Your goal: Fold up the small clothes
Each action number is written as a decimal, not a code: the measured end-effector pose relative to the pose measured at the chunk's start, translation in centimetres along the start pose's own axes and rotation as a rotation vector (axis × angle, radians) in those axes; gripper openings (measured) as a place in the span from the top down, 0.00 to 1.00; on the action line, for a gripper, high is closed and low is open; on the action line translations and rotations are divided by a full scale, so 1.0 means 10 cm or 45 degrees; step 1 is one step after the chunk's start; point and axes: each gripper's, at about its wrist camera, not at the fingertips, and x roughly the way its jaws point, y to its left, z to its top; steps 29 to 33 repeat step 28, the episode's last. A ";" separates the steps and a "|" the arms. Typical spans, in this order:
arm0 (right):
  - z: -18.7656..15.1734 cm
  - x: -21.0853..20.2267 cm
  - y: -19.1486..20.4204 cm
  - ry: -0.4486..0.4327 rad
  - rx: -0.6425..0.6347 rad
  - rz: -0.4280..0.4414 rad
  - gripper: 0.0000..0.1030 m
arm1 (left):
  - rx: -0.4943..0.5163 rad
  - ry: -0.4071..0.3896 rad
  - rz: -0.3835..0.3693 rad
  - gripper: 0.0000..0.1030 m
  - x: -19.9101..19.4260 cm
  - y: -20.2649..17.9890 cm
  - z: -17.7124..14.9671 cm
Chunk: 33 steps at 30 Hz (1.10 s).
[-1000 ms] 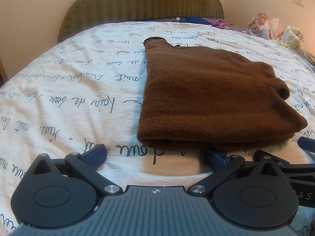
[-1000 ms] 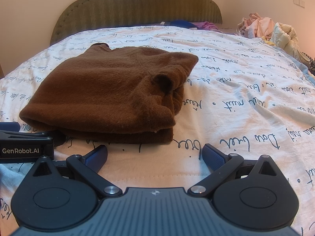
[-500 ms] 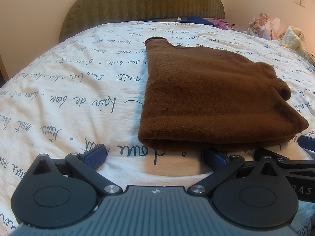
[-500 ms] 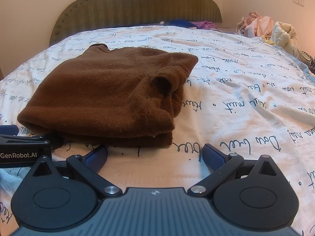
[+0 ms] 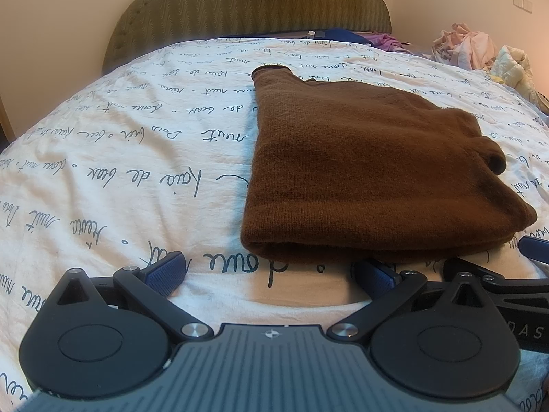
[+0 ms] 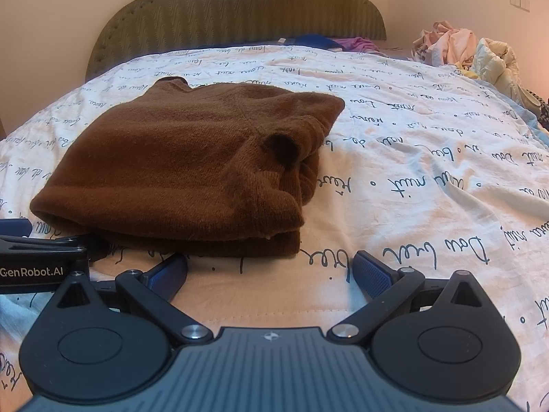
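A brown knitted sweater (image 5: 370, 178) lies folded on the white bedsheet (image 5: 130, 158) printed with script. In the right wrist view the same sweater (image 6: 192, 168) lies ahead and to the left, a sleeve cuff curled on top. My left gripper (image 5: 271, 271) is open just short of the sweater's near fold, its right finger almost under the edge. My right gripper (image 6: 271, 269) is open too, close to the sweater's near right corner, holding nothing. Each gripper's body shows at the edge of the other's view.
A green padded headboard (image 6: 236, 13) stands at the far end. Blue and purple clothes (image 6: 329, 42) lie by the pillows. A heap of pale clothes (image 6: 459, 48) sits at the far right. Bare sheet stretches right of the sweater (image 6: 429, 158).
Both grippers have crept slightly closer to the sweater's near edge. The sweater has not moved and both stay open.
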 end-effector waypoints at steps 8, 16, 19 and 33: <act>0.00 0.00 0.00 0.000 0.000 0.000 0.00 | 0.000 0.000 0.000 0.00 0.00 0.00 0.00; 0.00 0.00 0.00 0.000 0.000 0.000 0.00 | 0.000 0.000 0.000 0.00 0.00 0.00 0.00; 0.00 0.00 0.00 0.000 0.000 0.000 0.00 | 0.000 -0.001 0.000 0.00 0.00 0.00 0.00; 0.00 0.00 0.01 0.000 -0.003 -0.004 0.00 | -0.001 -0.008 -0.001 0.00 -0.03 -0.01 -0.02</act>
